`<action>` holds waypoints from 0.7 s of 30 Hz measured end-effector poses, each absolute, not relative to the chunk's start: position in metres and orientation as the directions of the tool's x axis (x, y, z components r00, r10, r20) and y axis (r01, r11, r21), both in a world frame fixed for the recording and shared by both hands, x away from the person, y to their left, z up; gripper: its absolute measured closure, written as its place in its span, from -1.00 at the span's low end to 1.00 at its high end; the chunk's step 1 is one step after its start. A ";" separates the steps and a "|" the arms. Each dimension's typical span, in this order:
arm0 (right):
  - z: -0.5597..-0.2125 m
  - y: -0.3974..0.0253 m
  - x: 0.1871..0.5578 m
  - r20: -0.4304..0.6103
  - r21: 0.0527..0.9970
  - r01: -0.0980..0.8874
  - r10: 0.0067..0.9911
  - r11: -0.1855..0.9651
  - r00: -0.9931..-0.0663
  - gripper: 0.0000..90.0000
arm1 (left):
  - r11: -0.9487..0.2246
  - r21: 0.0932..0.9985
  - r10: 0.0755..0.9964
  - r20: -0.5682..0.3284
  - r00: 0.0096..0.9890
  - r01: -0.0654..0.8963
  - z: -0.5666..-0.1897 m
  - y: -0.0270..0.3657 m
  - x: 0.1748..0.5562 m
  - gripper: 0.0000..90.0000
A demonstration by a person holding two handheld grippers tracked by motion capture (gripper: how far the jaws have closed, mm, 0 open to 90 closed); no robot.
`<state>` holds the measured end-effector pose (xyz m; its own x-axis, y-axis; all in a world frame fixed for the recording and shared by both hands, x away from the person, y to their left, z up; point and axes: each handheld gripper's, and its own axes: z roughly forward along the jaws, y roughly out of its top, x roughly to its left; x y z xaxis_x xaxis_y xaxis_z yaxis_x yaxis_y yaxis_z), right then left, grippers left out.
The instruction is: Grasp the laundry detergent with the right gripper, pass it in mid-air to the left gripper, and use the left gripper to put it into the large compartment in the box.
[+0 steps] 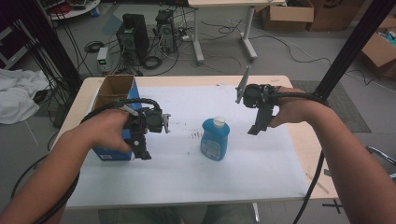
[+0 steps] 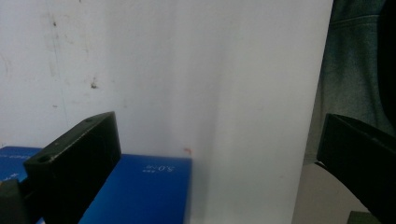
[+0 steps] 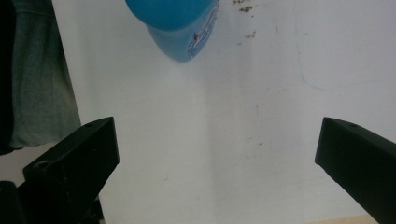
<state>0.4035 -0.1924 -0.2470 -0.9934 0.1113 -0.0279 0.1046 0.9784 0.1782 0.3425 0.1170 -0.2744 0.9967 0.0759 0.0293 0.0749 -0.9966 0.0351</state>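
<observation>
Bottle (image 1: pixel 215 139) upright, blue, white-capped, label possibly printed.

Bottle (image 1: pixel 215 139) right of box (image 1: pixel 114 100)

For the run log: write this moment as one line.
left gripper: open, above blue box | right gripper: open, empty, raised right of blue bottle | bottle: upright on white sheet, untouched

Blue bottle (image 1: pixel 215 139) with white cap, upright mid-table on white sheet, blue cardboard box (image 1: pixel 115 112) at left, open-topped
</observation>
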 end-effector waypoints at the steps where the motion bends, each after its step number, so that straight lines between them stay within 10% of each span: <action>1: -0.247 -0.194 0.403 -0.035 0.199 0.105 0.114 0.974 -0.993 -1.00 | -0.997 0.034 0.073 0.030 0.997 0.072 -0.274 0.117 0.342 -1.00; 21: -0.279 -0.275 0.392 0.010 0.762 0.271 0.407 0.588 -0.913 -1.00 | -0.998 0.049 0.049 0.051 0.998 0.046 -0.269 0.118 0.335 -1.00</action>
